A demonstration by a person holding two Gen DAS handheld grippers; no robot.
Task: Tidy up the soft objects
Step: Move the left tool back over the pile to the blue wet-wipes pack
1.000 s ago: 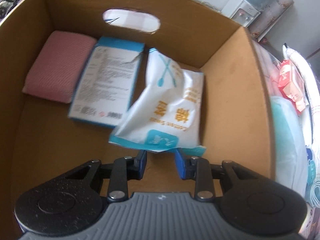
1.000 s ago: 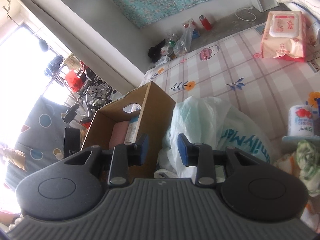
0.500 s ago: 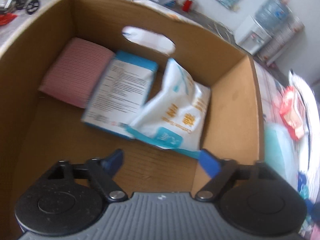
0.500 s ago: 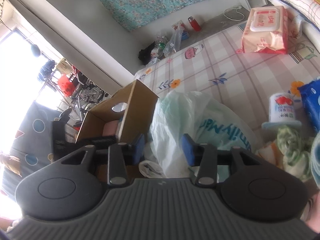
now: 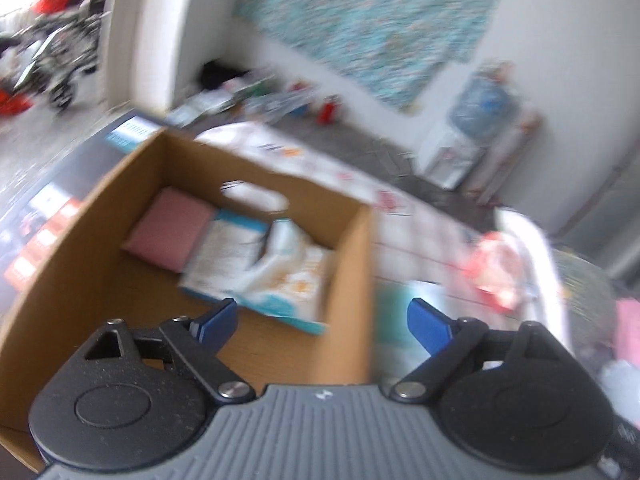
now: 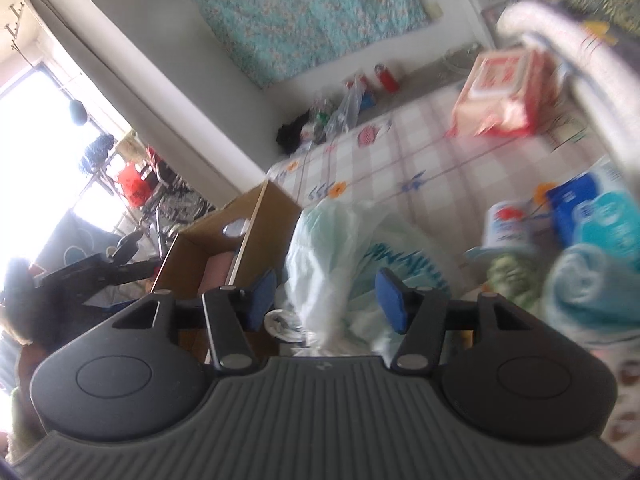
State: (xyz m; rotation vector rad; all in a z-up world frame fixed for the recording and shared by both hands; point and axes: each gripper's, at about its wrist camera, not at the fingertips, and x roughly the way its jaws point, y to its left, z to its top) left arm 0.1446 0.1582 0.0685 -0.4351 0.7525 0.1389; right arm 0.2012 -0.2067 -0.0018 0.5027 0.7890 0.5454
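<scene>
From my left wrist camera, my left gripper (image 5: 322, 318) is spread wide with nothing between its blue pads, hanging above the near right wall of the box (image 5: 352, 280). Inside the box lie three soft things in a row toward the far wall: a pink pad (image 5: 168, 236) on the left, a blue-edged pack (image 5: 226, 254) touching it in the middle, and a white pouch (image 5: 294, 280) lapping over the pack's right edge. The picture is blurred, so print on them is unreadable. Right of the box, on the checked sheet (image 5: 416, 240), a red-and-white wipes pack (image 5: 494, 268) shows as a smear.

From my right wrist camera, my right gripper (image 6: 328, 298) is parted too, grasping nothing, its pads either side of a pale plastic bag (image 6: 340, 248) that sits just beside the box (image 6: 264, 220). The wipes pack (image 6: 504, 92) lies farther off on the sheet (image 6: 400, 160). At right are a small tub (image 6: 506, 224), a blue pack (image 6: 576, 208) and a rolled teal towel (image 6: 584, 284).
</scene>
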